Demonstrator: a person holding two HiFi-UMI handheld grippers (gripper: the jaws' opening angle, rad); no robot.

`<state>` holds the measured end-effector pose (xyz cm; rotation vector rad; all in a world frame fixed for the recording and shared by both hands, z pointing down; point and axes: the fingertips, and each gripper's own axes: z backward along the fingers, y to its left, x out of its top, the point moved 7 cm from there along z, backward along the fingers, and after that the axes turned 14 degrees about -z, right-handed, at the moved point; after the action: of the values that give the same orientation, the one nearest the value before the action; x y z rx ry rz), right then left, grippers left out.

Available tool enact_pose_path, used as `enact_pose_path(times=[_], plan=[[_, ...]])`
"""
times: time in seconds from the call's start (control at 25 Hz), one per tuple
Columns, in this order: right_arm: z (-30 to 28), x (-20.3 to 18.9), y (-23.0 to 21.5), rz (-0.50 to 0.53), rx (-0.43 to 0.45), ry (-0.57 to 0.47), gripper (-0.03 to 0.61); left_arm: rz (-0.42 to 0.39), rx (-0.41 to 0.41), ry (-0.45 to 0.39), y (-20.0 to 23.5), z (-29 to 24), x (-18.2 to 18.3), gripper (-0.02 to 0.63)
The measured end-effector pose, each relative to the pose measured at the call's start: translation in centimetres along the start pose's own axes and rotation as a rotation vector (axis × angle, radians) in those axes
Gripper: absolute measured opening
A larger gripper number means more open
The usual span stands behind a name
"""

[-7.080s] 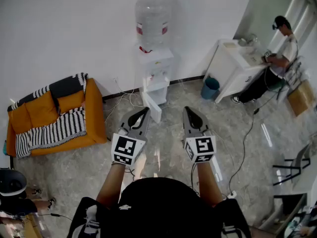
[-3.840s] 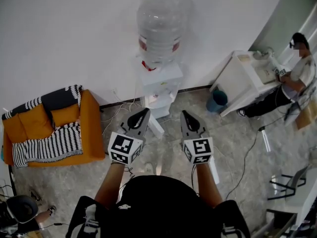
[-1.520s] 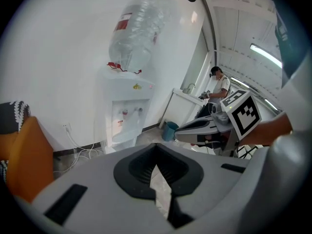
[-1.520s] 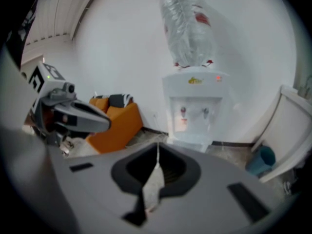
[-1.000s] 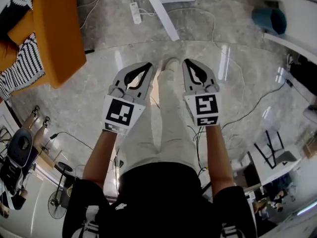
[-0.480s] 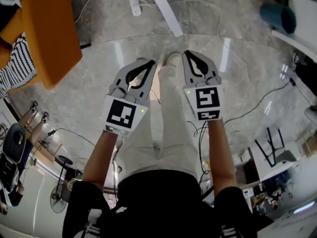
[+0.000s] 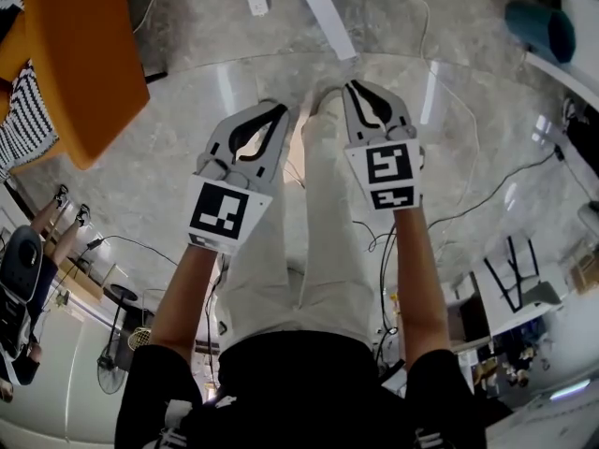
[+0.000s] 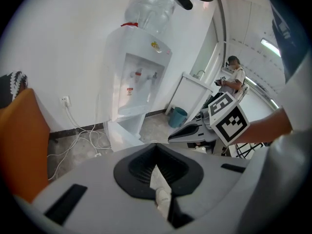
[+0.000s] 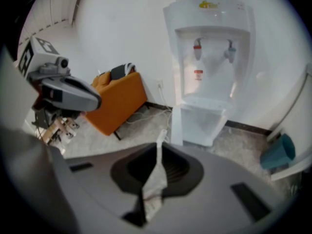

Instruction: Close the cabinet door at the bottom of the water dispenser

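Cabinet door (image 9: 176, 126) was seen ajar at the water dispenser's (image 9: 214, 48) foot; left tool (image 7: 278, 110) and right tool (image 7: 354, 88), pressed together, had been lowered for pushing.

the water dispenser (image 9: 209, 18) is white, the sofa (image 9: 119, 101) orange, the bin (image 9: 279, 152) teal.

One water dispenser (image 9: 209, 57), one orange sofa (image 9: 119, 104), perhaps one bin (image 9: 278, 154)

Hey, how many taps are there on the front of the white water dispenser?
2: a red tap on the left side of the white water dispenser's recess, and a blue tap on the right side. None looks hidden.
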<state>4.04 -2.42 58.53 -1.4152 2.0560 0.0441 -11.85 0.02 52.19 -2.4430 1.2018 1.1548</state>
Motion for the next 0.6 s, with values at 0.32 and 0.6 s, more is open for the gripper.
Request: enact_pose_path(times=[0.32, 0.6], plan=[[-3.3, -1.9, -0.9, -0.072, -0.018, 0.034, 0.062, -0.018, 0.011, 0.019, 0.1, -1.0, -2.1, 0.011], [-6.6, -2.4, -1.7, -0.071, -0.018, 0.079, 0.123, -0.018, 0.024, 0.033, 1.3, -1.7, -3.2, 0.011]])
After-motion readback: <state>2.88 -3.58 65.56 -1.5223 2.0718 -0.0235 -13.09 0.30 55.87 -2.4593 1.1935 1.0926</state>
